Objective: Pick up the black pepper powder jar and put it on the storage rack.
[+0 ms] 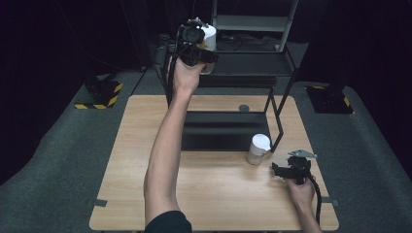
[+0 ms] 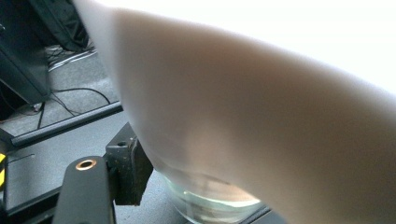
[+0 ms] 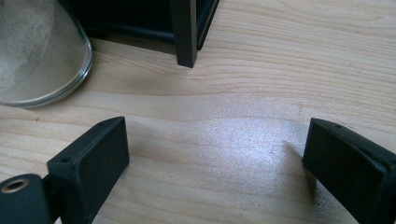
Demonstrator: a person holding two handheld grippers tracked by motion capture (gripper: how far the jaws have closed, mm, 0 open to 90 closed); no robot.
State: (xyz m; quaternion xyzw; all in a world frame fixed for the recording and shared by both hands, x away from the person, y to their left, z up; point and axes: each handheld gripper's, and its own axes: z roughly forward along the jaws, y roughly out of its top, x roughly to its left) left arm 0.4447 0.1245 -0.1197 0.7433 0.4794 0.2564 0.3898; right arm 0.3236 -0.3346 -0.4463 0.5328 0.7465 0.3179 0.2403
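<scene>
White-lidded jar (image 1: 208,35) — clamped in left gripper (image 1: 197,41).

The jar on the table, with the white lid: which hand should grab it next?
Probably the right. The right gripper rests open on the table just beside that jar, with nothing between its jaws. The left gripper is busy, shut on another white-lidded jar up at the black shelf.

The left gripper (image 1: 203,46) is raised at arm's length with jaws clamped; the right gripper (image 3: 215,163) rests low, jaws spread wide.
</scene>
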